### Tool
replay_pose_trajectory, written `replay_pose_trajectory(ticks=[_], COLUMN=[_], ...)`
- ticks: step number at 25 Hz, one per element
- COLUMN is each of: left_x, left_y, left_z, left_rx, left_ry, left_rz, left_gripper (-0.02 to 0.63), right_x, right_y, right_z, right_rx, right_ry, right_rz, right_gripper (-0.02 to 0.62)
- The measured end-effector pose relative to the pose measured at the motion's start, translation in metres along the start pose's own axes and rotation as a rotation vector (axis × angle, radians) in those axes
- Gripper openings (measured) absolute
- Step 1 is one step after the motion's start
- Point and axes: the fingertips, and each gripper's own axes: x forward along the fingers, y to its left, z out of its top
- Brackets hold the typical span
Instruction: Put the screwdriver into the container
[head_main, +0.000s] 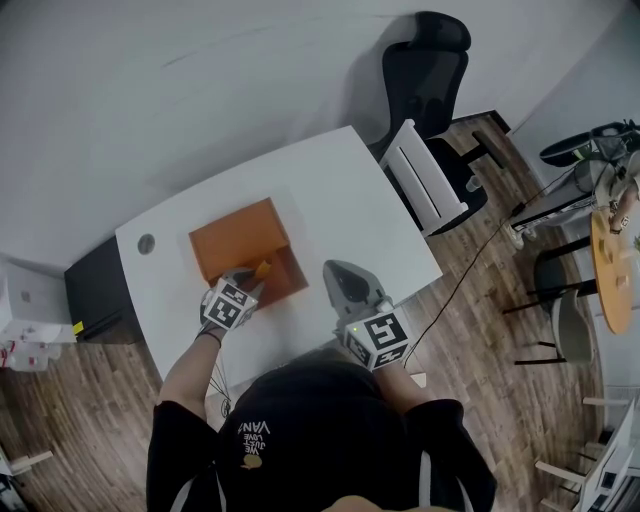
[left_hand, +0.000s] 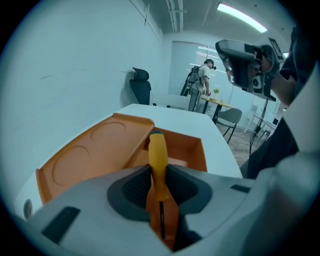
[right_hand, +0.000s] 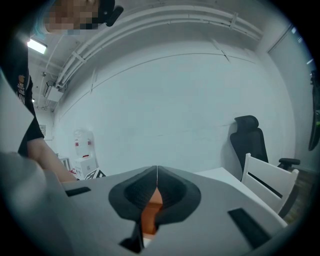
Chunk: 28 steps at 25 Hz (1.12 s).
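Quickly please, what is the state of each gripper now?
Left gripper: closed on the yellow-handled screwdriver.
Right gripper: closed, holding nothing.

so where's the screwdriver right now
Left gripper view: the screwdriver is clamped in the left hand-held gripper, yellow handle pointing toward the orange container just ahead.

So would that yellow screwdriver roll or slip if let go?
Probably stiff: the screwdriver stands straight between the left gripper's pads. Its smooth, rounded handle looks apt to slip or roll once freed, though the orange container's walls might stop it.
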Motion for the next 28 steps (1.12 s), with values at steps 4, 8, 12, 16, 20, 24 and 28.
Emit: replay_pose_trajectory(ticks=[4,8,12,16,20,24,28], left_x=[0.008,0.009,0.015,0.020,0.021,0.027,0.031], left_y=[0.002,-0.005,-0.007,-0.008,-0.008,-0.005,-0.006], left_z=[-0.004,-0.006,-0.009,-0.014,-0.018,-0.020,-0.024], left_rx=[0.003,0.002,0.014,0.015,0.010,0.008,0.005], left_ry=[0.021,0.079,0.119,0.165,0.200,0.212,0.239], left_rz=[-0.012,-0.038,-0.056,-0.077,-0.081,-0.081,-0.085], left_gripper=[0.101,0.101,0.101,0.101,0.101,0.101,0.101], right_x=[0.002,0.002,0.004,0.005,0.005,0.007,0.009], right_y=[0.001,0.005,0.006,0.006,0.006,0.005,0.005], right_z=[-0.001,-0.004,-0.004,-0.004,-0.004,-0.004,-0.005], right_rx=[0.002,0.004,0.004,0.005,0.006,0.007,0.009], right_ry=[0.002,0.007,0.010,0.009,0.011,0.013,0.017], right_rz=[0.002,0.010,0.013,0.014,0.012,0.014,0.017], right_gripper=[0.012,0.012,0.012,0.012,0.012,0.012,0.012])
